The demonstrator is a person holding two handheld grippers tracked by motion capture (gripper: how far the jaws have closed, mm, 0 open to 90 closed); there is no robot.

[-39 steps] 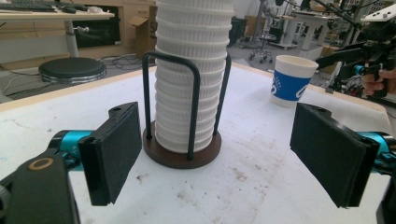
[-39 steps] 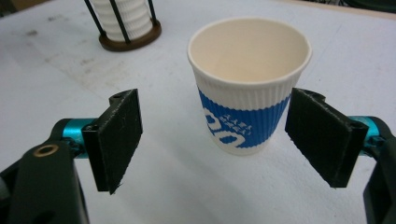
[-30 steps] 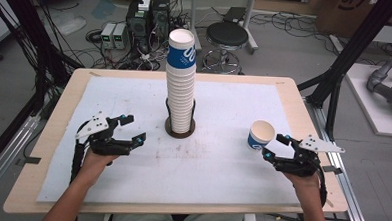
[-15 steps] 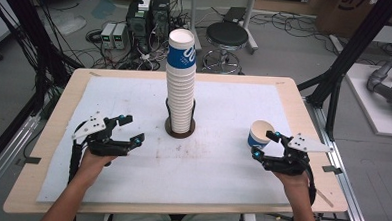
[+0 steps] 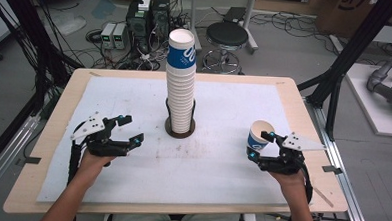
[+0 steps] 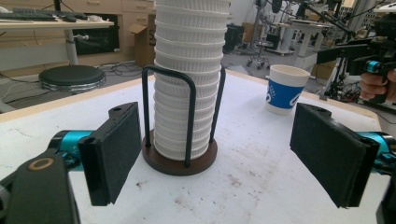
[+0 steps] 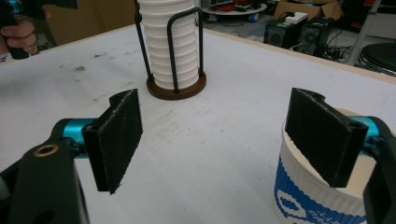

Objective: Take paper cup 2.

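Since the earlier frames your right gripper [image 5: 263, 146] has slid forward and inward beside the loose cup [image 5: 259, 137], while your left gripper [image 5: 126, 130] has held its place at the left of the table [image 5: 48, 134].

Table: white sheet [image 5: 221, 166] over it, marked with smudges near the middle. The cup stack [image 5: 181, 80] stands upright in its wire holder [image 5: 179, 128] at the centre, blue printed cup on top.

Loose cup: upright on the sheet at the right, well apart from the stack. In the right gripper view it [image 7: 317, 196] sits against the right-hand pad, whose face overlaps the rim; the other pad is far off it. Jaws wide apart, nothing clamped.

Left gripper: jaws wide apart too, empty, aimed at the stack and holder [image 6: 180, 158], with the loose cup [image 6: 284, 88] beyond.

Judged step: taking hold of the loose cup. To do it well, shift your right gripper so that the cup wall lies midway between the pads, not the rim under one pad. Keep the pads upright and level with the upper half of the cup. Close gently; thin paper will likely buckle under a hard squeeze. Lift straight up before you travel toward the stack. Keep the left gripper clear of the holder.
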